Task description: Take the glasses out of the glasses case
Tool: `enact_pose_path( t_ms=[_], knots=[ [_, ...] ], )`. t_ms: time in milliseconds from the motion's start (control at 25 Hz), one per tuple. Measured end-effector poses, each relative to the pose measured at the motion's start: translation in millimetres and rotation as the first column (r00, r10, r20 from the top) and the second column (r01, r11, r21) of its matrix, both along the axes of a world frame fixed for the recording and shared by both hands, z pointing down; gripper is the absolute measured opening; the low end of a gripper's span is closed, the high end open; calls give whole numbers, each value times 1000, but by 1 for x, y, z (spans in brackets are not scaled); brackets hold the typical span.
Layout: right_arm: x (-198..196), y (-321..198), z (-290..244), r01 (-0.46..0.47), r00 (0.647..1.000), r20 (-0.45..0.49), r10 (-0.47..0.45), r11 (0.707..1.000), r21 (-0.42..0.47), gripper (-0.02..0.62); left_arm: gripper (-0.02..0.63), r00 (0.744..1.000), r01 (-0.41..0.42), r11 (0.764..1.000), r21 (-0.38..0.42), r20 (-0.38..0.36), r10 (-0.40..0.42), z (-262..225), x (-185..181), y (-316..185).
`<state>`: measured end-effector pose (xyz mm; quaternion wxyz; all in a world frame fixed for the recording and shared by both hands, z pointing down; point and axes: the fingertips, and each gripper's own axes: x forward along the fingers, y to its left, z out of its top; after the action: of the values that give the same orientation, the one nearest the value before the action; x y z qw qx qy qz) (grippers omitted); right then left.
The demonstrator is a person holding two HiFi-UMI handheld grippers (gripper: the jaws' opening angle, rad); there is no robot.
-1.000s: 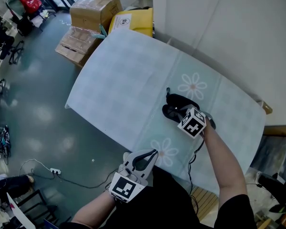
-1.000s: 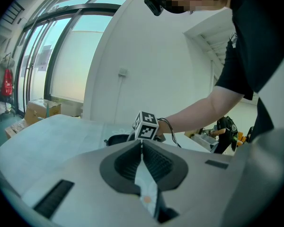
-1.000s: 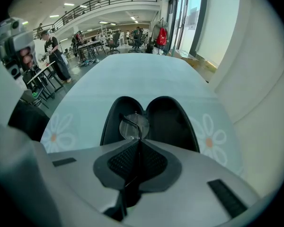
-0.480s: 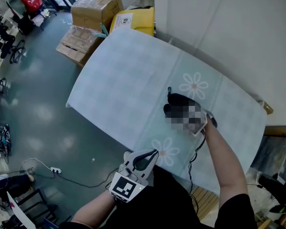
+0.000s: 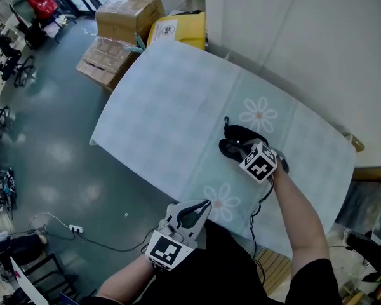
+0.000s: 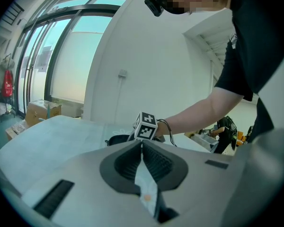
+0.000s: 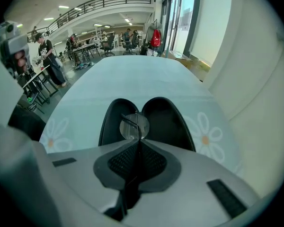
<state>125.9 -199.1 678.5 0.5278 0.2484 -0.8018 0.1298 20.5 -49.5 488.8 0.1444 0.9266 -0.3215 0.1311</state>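
On the pale flowered table [image 5: 165, 100], a black glasses case [image 5: 236, 133] lies open.
Cardboard boxes [image 5: 126, 13] stand on the floor off the table's far left corner. At the near edge the left gripper [image 5: 205, 203] hangs with its jaws pressed together and nothing between them. To the right, the right gripper [image 5: 240, 147] sits over the case's two open halves, its jaws closed on the thin frame of the glasses [image 7: 129, 126]. One round lens shows just past the tips, against the dark lining.
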Motion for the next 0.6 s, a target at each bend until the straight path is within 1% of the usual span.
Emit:
enact_pose_path(
  t_ms=[160, 280, 440, 600],
  knots=[
    [1, 0, -9, -52, 998, 29, 51, 998, 32, 26, 31, 1000, 7, 1000, 4, -4, -7, -4, -7, -1],
    [2, 0, -22, -109, 993, 63, 104, 991, 72, 26, 31, 1000, 1, 1000, 14, -10, 0, -8, -11, 0],
    [4, -2, -44, -190, 978, 119, 174, 973, 132, 26, 31, 1000, -17, 1000, 22, -15, 17, -13, -17, 1],
    [3, 0, -65, -248, 962, 158, 222, 953, 175, 26, 31, 999, -35, 999, 26, -27, 36, -17, -22, 3]
  ],
)
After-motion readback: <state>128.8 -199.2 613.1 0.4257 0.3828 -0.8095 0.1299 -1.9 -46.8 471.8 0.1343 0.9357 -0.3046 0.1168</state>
